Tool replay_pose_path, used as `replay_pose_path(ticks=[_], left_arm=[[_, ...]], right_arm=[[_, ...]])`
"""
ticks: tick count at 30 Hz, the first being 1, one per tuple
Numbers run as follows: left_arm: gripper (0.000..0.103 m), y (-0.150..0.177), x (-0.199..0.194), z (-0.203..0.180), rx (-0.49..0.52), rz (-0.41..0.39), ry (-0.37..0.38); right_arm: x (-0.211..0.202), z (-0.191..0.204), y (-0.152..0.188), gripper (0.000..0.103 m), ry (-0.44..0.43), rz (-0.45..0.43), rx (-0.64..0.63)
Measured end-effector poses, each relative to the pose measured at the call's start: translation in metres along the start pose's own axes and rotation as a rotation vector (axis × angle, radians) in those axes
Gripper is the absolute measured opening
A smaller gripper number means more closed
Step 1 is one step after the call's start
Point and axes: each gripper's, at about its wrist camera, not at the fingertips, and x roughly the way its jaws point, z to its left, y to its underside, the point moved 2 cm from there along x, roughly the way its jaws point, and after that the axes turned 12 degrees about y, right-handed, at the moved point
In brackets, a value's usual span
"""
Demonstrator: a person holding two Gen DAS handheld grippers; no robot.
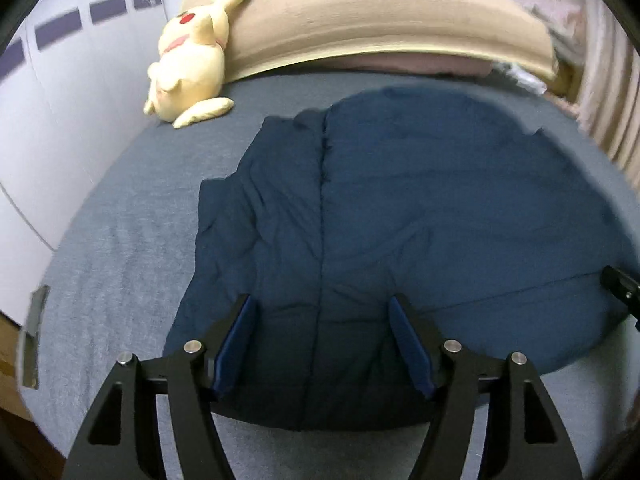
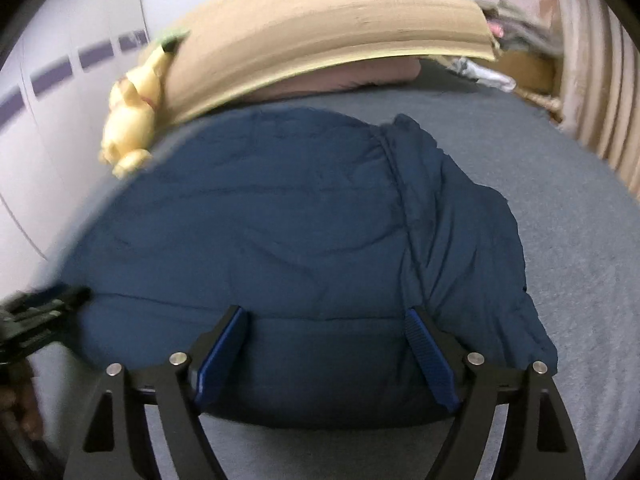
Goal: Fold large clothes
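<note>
Grey bedding covered the bed (image 1: pixel 112 264), which ran back to a tan headboard cushion (image 1: pixel 360 20) against a white wall. We noted a yellow plush toy (image 1: pixel 188 64) lying at the far left corner of the bed, just beside that cushion.

We found a large navy garment (image 1: pixel 400 208) spread across the middle of the bed, with a seam running down it and creases toward its left edge. Its near hem lay under both tools.

We recorded the left gripper (image 1: pixel 322 304) with its fingers (image 1: pixel 236 344) spread wide, one on either side of the near hem, the cloth lying between them; whether the pads touched it we could not tell. The right gripper (image 2: pixel 326 316) stood likewise, its fingers (image 2: pixel 430 356) wide apart over the garment's near edge. We saw each tool at the margin of the other's view, near one another along the same hem.
</note>
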Motion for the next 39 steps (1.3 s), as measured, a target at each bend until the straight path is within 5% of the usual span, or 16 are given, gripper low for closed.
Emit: replay_pose_path(ticks=[2,6,8,11,13,18,23,24,25,26,28,31,34,39], left_arm=[[0.070,-0.014,-0.021,0.020,-0.056,-0.069,0.071],[0.081,-0.040,-0.035,0.092,-0.238,-0.141,0.120],[0.081,-0.044,-0.021,0.127,-0.344,-0.100,0.158],[0.081,-0.039,0.012,0.163,-0.529,0.012,0.338],[0.081,-0.036,0.028,0.171,-0.584,0.042,0.455],[0.081,-0.034,0.043,0.170,-0.596,0.054,0.568],[0.081,-0.031,0.068,0.165,-0.609,0.125,0.570],[0.081,-0.033,0.069,0.164,-0.601,0.125,0.571],[0.081,-0.035,0.070,0.162,-0.591,0.130,0.576],[0.081,-0.037,0.071,0.157,-0.575,0.142,0.589],[0.054,-0.039,0.075,0.140,-0.496,0.180,0.561],[0.030,-0.046,0.070,0.125,-0.431,0.175,0.518],[0.018,-0.065,0.051,0.113,-0.346,0.152,0.454],[0.015,-0.098,0.001,0.092,-0.246,0.047,0.417]], right_arm=[[-0.015,-0.030,-0.018,0.084,-0.085,-0.023,0.107],[-0.017,-0.107,-0.055,0.096,-0.115,-0.015,0.264],[-0.002,-0.135,-0.060,0.097,-0.132,0.024,0.318],[0.049,-0.176,-0.054,0.097,-0.247,0.185,0.479],[0.070,-0.186,-0.050,0.097,-0.283,0.231,0.540],[0.093,-0.172,-0.051,0.097,-0.395,0.273,0.520],[0.112,-0.153,-0.056,0.095,-0.397,0.301,0.460],[0.114,-0.149,-0.058,0.083,-0.405,0.302,0.452],[0.116,-0.144,-0.058,0.056,-0.414,0.322,0.436],[0.120,-0.138,-0.058,0.051,-0.392,0.345,0.406],[0.124,-0.126,-0.058,0.041,-0.358,0.353,0.350],[0.115,-0.112,-0.069,0.023,-0.328,0.346,0.285],[0.088,-0.098,-0.089,0.016,-0.287,0.291,0.202],[0.010,-0.072,-0.140,0.012,-0.278,0.141,0.070]])
